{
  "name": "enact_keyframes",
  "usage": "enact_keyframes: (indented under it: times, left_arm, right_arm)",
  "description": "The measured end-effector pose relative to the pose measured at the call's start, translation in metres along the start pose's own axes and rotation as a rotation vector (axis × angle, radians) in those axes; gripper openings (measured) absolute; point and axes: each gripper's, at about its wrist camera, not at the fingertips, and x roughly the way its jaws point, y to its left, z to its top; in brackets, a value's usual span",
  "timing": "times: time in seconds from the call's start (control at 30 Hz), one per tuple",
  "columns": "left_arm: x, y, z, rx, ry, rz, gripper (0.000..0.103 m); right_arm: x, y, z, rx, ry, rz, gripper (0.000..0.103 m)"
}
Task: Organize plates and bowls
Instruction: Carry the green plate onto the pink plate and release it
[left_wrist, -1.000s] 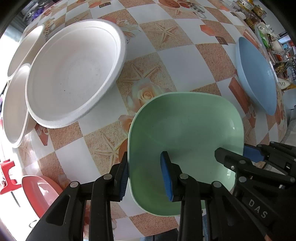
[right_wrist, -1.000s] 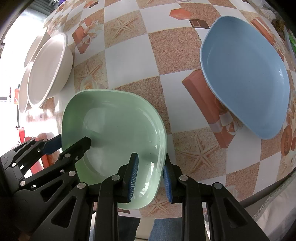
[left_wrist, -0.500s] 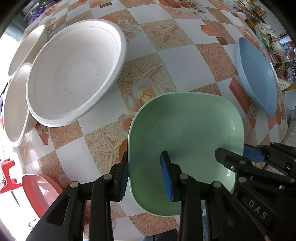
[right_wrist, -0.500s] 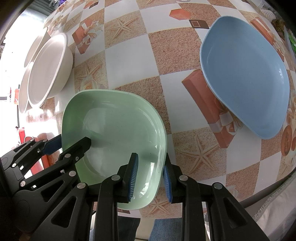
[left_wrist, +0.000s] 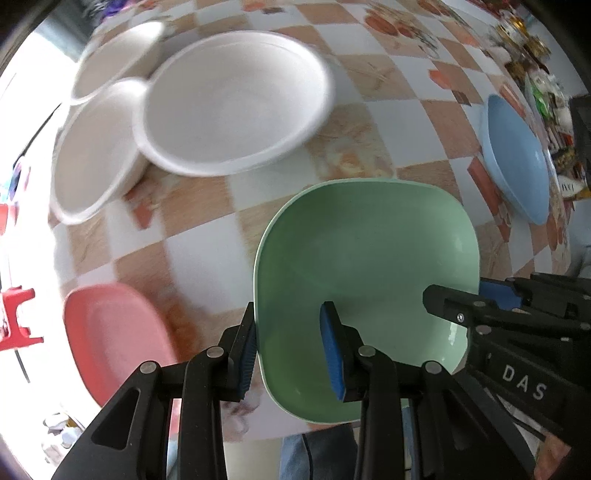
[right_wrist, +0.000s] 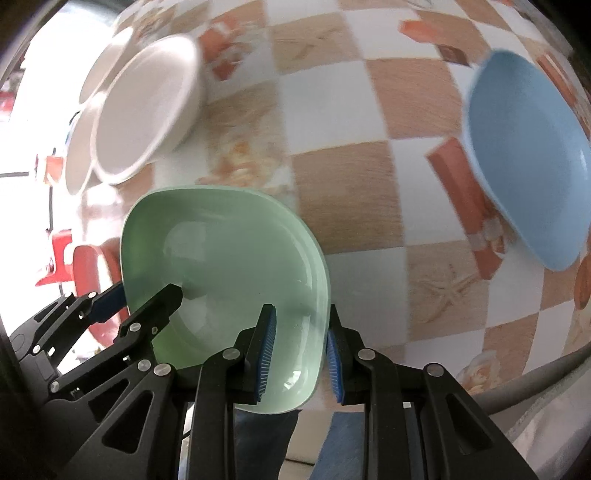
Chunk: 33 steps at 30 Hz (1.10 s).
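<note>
A green square bowl (left_wrist: 365, 273) is held up off the checkered table by both grippers. My left gripper (left_wrist: 291, 347) is shut on its left rim. My right gripper (right_wrist: 299, 350) is shut on its right rim; the bowl also shows in the right wrist view (right_wrist: 221, 273). Three white round plates (left_wrist: 232, 99) overlap at the far left. A blue bowl (left_wrist: 517, 158) sits at the far right, also in the right wrist view (right_wrist: 528, 158). A pink plate (left_wrist: 114, 332) lies at the near left edge.
A red stool (left_wrist: 14, 317) stands beyond the table's left edge. Small cluttered items (left_wrist: 546, 85) line the far right corner. The table's front edge (right_wrist: 524, 369) is close below the grippers.
Both grippers have lifted the green bowl and pulled it back toward the table's front edge. The pink plate now shows more fully at the left.
</note>
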Motion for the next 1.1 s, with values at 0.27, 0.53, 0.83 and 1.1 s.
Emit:
enact_keyframes:
  times: [0.27, 0.53, 0.83, 1.1]
  left_arm:
    - [-0.029, 0.07, -0.022, -0.126, -0.01, 0.056, 0.036]
    - [-0.034, 0.153, -0.041, -0.189, 0.001, 0.146, 0.036]
    - [-0.014, 0.188, -0.054, -0.208, 0.008, 0.152, 0.036]
    - [-0.004, 0.184, -0.066, -0.206, 0.019, 0.148, 0.037]
  right_arm:
    - [-0.014, 0.063, 0.009, -0.134, 0.024, 0.038, 0.029]
    - [0.023, 0.138, -0.009, -0.201, 0.062, 0.097, 0.029]
    - [0.057, 0.134, -0.033, -0.209, 0.076, 0.085, 0.029]
    - [0.07, 0.148, -0.04, -0.238, 0.057, 0.056, 0.029]
